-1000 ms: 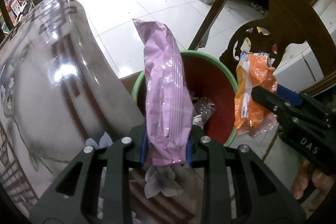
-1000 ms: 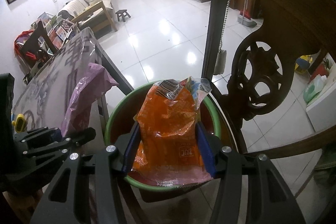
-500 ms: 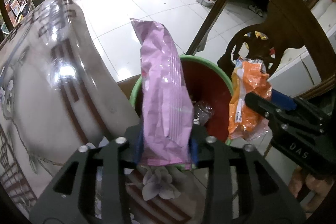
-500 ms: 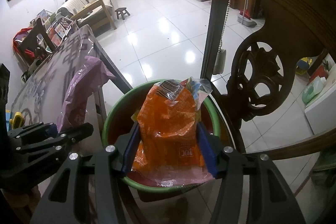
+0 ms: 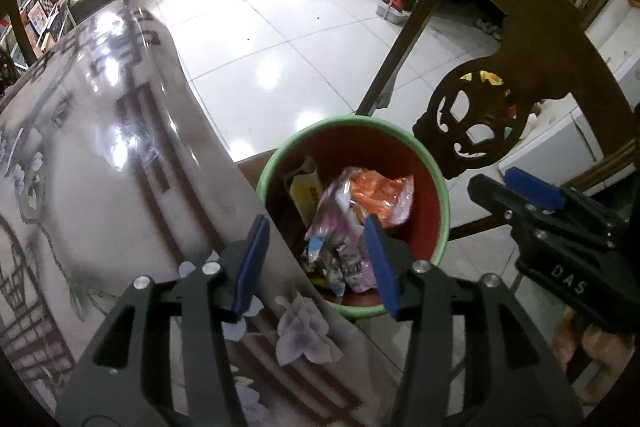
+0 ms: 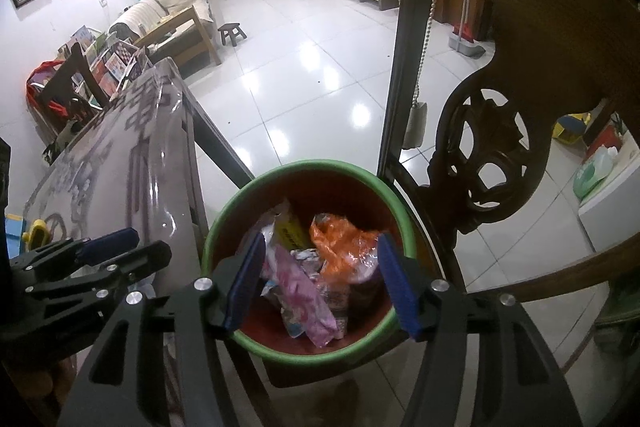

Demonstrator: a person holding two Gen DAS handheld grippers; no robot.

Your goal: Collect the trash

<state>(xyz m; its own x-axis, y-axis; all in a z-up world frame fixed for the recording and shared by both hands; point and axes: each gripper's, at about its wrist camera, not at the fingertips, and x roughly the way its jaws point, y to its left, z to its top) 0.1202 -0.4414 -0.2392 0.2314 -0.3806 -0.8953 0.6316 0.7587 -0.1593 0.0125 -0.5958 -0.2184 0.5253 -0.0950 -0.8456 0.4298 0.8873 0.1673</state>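
A: What did the left wrist view show?

B: The left tongs [image 5: 316,259] were empty, their jaws opening, poised over the edge of the counter [image 5: 100,155] and the bin [image 5: 436,179]. The bin, green-rimmed and red inside, stood on the floor against the counter's edge. In it lay the pink wrapper [image 5: 336,227], with the orange wrapper [image 5: 384,195] touching it on the far side and a yellow carton [image 5: 306,193] by the wall. The right tongs [image 5: 520,187] showed at the right edge, also with nothing in them.

A: And the right wrist view?

B: The right tongs [image 6: 322,279] hung directly over the bin [image 6: 316,165], jaws opening, pads clear of everything. Below them the pink wrapper [image 6: 300,287] lay lengthwise on the pile, the orange wrapper [image 6: 340,247] beside it to the right. The left tongs [image 6: 124,247] sat at the left above the counter [image 6: 120,163]. A carved wooden chair [image 6: 500,163] stood just right of the bin.
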